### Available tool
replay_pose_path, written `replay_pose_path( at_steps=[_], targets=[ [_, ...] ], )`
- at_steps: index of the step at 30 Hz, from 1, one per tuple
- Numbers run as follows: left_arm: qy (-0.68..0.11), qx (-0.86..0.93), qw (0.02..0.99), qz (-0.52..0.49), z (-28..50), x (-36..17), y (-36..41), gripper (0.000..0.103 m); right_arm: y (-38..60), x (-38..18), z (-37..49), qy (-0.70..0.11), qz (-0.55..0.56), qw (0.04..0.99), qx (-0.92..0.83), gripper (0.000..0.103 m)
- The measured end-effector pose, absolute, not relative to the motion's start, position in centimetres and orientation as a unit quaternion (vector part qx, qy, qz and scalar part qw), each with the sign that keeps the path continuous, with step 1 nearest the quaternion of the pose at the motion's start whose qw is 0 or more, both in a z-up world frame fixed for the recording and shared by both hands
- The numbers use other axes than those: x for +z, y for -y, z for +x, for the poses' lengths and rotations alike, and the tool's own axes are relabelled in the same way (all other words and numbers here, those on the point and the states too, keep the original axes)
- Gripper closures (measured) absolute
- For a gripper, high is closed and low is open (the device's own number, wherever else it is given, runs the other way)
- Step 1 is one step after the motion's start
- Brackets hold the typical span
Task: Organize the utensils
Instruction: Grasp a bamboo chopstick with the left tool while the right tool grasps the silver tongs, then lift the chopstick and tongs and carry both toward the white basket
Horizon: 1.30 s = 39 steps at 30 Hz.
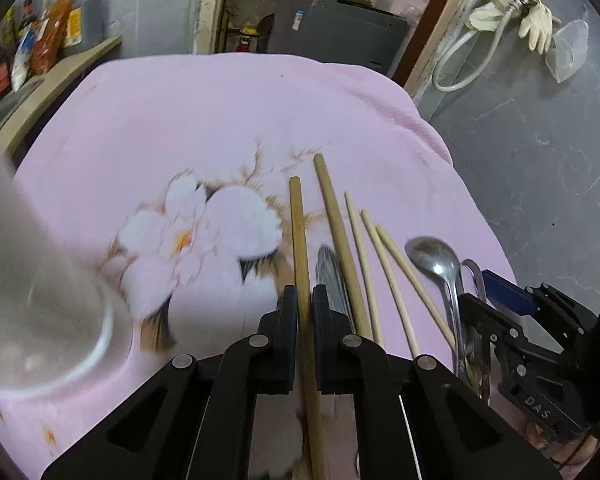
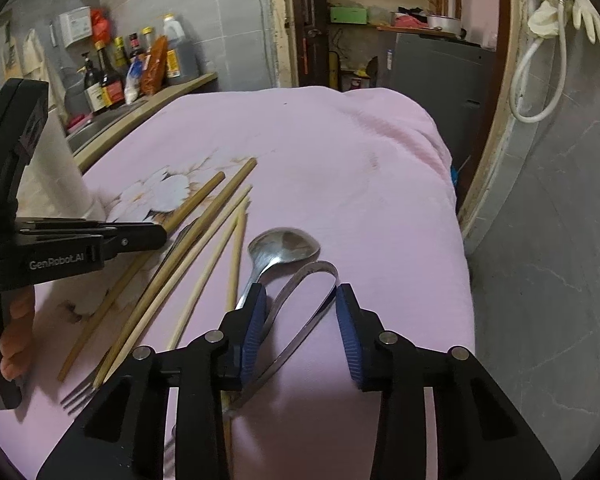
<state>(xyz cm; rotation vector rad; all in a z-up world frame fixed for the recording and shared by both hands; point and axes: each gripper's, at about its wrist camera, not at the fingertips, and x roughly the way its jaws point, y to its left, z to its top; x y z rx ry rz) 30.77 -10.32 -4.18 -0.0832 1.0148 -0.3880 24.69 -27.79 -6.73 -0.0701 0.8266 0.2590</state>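
The thick brown chopstick lies right between your left tongs. It runs straight away from you, in line with the two fingers, so its long side points the same way the tongs point. The tongs are pressed in on it from both sides, pinching it near the middle. Your left hand is the near one for this stick.

Just to its right lies a second thick brown chopstick, then three thin pale sticks, all fanned out a little. They look like smooth, round wood. A fork lies among them, its handle partly hidden under the sticks.

Further right is a shiny metal spoon with a round bowl. Beside it is a bent loop of shiny metal strip. Your right tongs, with blue ridged pads, are spread wide over that loop. The left pad is just beside the spoon handle, and the tongs hold nothing.

Everything lies on a soft pink cloth with a white flower print, spread over the worktop. A tall, blurry white cup stands on the left, near the left tongs. I think the stick could go in there.
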Motion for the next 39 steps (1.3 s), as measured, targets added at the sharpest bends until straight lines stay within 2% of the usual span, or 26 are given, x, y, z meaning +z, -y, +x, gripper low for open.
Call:
replay_pose_path(
  at_steps=[6,12,18,22,25,29,35,39],
  targets=[
    [-0.508,-0.198,0.837,-0.049,28.2,-3.8,9.5,0.098,26.9,-6.5,22.6,-0.403,-0.08,0.9,0.146,0.075],
    [-0.531,-0.209,0.821,-0.029,28.0,-3.3,9.6,0.097,26.7,-6.6,21.7,-0.413,-0.099,0.895,0.138,0.075],
    [-0.558,-0.221,0.8,-0.002,29.7,-3.5,10.8,0.095,26.8,-6.9,22.7,-0.426,-0.086,0.893,0.119,0.067],
    [-0.562,-0.217,0.798,0.016,30.2,-3.4,11.6,0.095,26.8,-7.0,22.9,-0.432,-0.066,0.893,0.112,0.065],
    [-0.55,-0.212,0.807,0.035,29.8,-3.3,12.2,0.095,26.2,-7.1,22.6,-0.43,-0.082,0.894,0.101,0.067],
    [-0.535,-0.21,0.818,0.024,29.0,-3.7,12.3,0.096,26.6,-6.8,22.2,-0.431,-0.064,0.895,0.095,0.079],
    [-0.52,-0.226,0.823,-0.016,27.4,-3.6,11.2,0.098,28.0,-6.2,20.9,-0.413,-0.006,0.904,0.111,0.08],
    [-0.478,-0.241,0.844,-0.031,25.4,-2.5,10.4,0.098,27.9,-4.9,18.4,-0.356,0.007,0.926,0.123,0.081]
  ],
)
